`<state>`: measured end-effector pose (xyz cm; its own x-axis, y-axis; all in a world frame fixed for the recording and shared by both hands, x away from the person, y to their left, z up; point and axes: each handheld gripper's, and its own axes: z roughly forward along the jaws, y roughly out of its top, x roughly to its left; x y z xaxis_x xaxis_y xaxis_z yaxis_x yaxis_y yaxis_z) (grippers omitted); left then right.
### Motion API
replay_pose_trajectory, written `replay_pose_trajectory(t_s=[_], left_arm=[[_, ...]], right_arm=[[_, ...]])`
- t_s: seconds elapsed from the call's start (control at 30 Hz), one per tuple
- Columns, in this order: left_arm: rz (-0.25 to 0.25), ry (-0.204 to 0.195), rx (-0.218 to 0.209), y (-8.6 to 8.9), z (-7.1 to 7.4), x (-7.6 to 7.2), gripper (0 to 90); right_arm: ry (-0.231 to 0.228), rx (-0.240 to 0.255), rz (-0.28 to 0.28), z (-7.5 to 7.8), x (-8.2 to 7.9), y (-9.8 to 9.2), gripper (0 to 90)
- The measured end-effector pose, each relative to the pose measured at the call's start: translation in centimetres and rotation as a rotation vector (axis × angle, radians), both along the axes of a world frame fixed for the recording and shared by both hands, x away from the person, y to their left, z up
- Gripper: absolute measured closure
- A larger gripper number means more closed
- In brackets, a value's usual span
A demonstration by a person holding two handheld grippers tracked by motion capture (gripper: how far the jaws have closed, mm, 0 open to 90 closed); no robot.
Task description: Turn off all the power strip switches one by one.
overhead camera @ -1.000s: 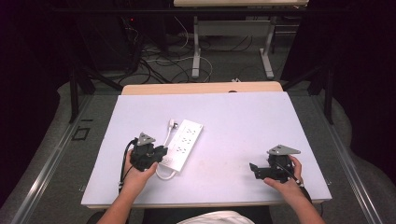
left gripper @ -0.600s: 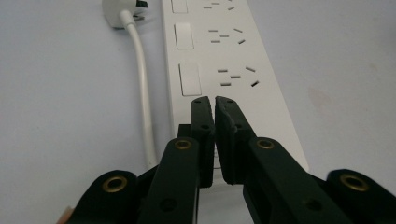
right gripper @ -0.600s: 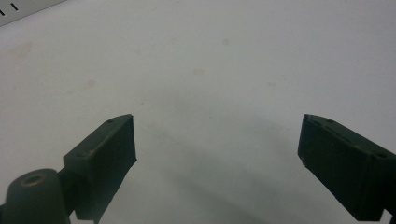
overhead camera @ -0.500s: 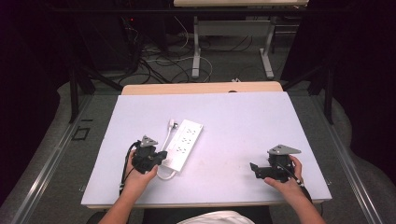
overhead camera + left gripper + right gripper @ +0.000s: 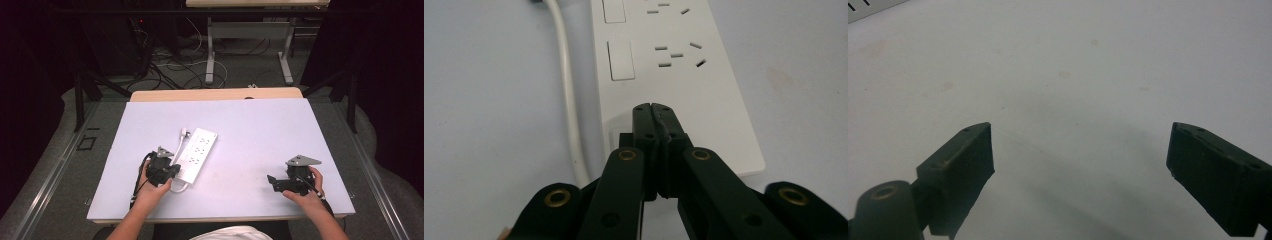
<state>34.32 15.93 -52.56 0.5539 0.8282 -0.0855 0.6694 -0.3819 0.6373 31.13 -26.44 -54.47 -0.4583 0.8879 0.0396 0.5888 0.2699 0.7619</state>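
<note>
A white power strip (image 5: 197, 152) lies slanted on the pale table (image 5: 260, 130), with its white cable (image 5: 179, 146) running along its left side. My left gripper (image 5: 174, 171) is at the strip's near end. In the left gripper view its jaws are shut, pad against pad, with nothing between them, and the tips (image 5: 654, 107) rest over the power strip (image 5: 674, 75) just short of a switch; the cable (image 5: 566, 90) runs on the left. My right gripper (image 5: 272, 181) is low at the right front, and its jaws have just closed a little. There the right gripper (image 5: 1080, 145) is open over bare table.
A wooden board edge (image 5: 215, 94) borders the table's far side. Beyond it on the floor are desk legs (image 5: 210, 60) and loose cables (image 5: 170, 65). The table between my two hands is bare.
My left hand has shifted slightly right and nearer, to the power strip's near end. My right hand has kept still.
</note>
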Motion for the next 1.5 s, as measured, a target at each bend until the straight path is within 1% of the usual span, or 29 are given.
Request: replay_pose_trajectory(t_s=[0.03, 0.07, 0.23, 0.27, 0.43, 0.47, 0.53, 0.7, 0.73, 0.77, 0.8, 0.83, 0.87, 0.93, 0.97, 1.03, 1.07, 1.1, 1.13, 1.17, 1.23, 1.27, 1.3, 1.33, 1.5], left_arm=[[0.000, 0.000, 0.000, 0.00, 0.00, 0.00, 90.0], [0.000, 0.005, 0.002, 0.02, 0.03, 0.00, 90.0], [0.003, 0.005, -0.001, -0.03, 0.00, -0.02, 90.0], [-0.003, 0.000, 0.012, -0.07, 0.03, 0.00, 90.0], [-0.005, -0.003, 0.027, -0.27, 0.04, -0.02, 90.0], [-0.008, -0.005, 0.039, -0.35, 0.04, -0.05, 90.0], [-0.009, -0.006, 0.046, -0.38, 0.04, -0.04, 90.0], [-0.004, 0.005, 0.039, -0.39, -0.03, 0.11, 90.0], [-0.010, 0.015, 0.040, -0.37, 0.04, 0.14, 90.0], [-0.011, 0.021, 0.041, -0.39, 0.07, 0.17, 90.0], [-0.005, 0.010, 0.047, -0.47, 0.02, 0.18, 90.0], [-0.006, 0.015, 0.049, -0.49, 0.05, 0.20, 90.0], [-0.017, 0.020, 0.059, -0.42, 0.09, 0.25, 90.0], [-0.007, 0.040, 0.030, -0.48, 0.03, 0.21, 90.0], [-0.009, 0.033, 0.028, -0.45, -0.02, 0.22, 90.0], [-0.007, 0.032, 0.021, -0.36, -0.08, 0.24, 90.0], [-0.009, 0.036, 0.018, -0.22, -0.08, 0.25, 90.0], [0.002, 0.041, 0.000, -0.15, -0.14, 0.17, 90.0], [0.002, 0.041, 0.000, -0.15, -0.14, 0.17, 90.0], [-0.003, 0.029, -0.002, -0.05, -0.19, 0.19, 90.0], [-0.003, 0.029, -0.002, -0.05, -0.19, 0.19, 90.0], [-0.001, 0.012, 0.006, -0.16, -0.09, 0.05, 90.0], [-0.001, 0.012, 0.006, -0.16, -0.09, 0.05, 90.0], [-0.007, -0.009, 0.022, -0.34, -0.03, -0.07, 90.0], [-0.001, -0.010, 0.015, -0.50, 0.01, -0.04, 90.0]], right_arm=[[-0.003, -0.006, -0.001, 0.00, 0.03, -0.05, 11.1], [-0.001, -0.003, -0.001, -0.02, 0.03, -0.05, 11.0], [0.000, -0.002, 0.002, -0.04, 0.05, -0.03, 11.1], [-0.001, -0.001, 0.003, -0.05, 0.06, -0.03, 11.0], [0.002, -0.001, 0.002, -0.07, 0.06, 0.00, 11.1], [0.002, -0.001, 0.001, -0.08, 0.07, 0.00, 11.1], [0.000, -0.004, -0.002, -0.07, 0.06, -0.03, 11.3], [0.002, -0.001, 0.000, -0.12, 0.12, -0.05, 11.3], [0.002, -0.001, -0.001, -0.12, 0.12, -0.03, 11.3], [0.001, -0.002, -0.003, -0.12, 0.11, -0.01, 11.4], [0.004, -0.001, -0.005, -0.10, 0.08, 0.02, 11.3], [0.003, -0.003, -0.006, -0.09, 0.08, 0.01, 11.3], [0.005, 0.000, -0.005, -0.11, 0.08, 0.04, 11.4], [0.006, 0.001, -0.006, -0.11, 0.08, 0.05, 11.3], [0.006, 0.001, -0.006, -0.12, 0.09, 0.04, 11.4], [0.007, 0.001, -0.006, -0.13, 0.09, 0.03, 11.4], [0.007, 0.002, -0.003, -0.14, 0.12, 0.02, 11.3], [0.008, 0.005, -0.004, -0.14, 0.10, 0.05, 11.3], [0.007, 0.003, -0.005, -0.13, 0.10, 0.05, 11.4], [0.005, 0.001, -0.005, -0.11, 0.09, 0.04, 11.4], [0.006, 0.004, -0.003, -0.12, 0.11, 0.02, 11.4], [0.004, 0.003, -0.001, -0.14, 0.14, -0.03, 11.3], [0.003, 0.003, -0.001, -0.15, 0.16, -0.03, 11.4], [0.005, 0.003, -0.006, -0.11, 0.16, -0.06, 11.3], [0.003, 0.001, -0.003, -0.11, 0.14, -0.18, 11.4]])
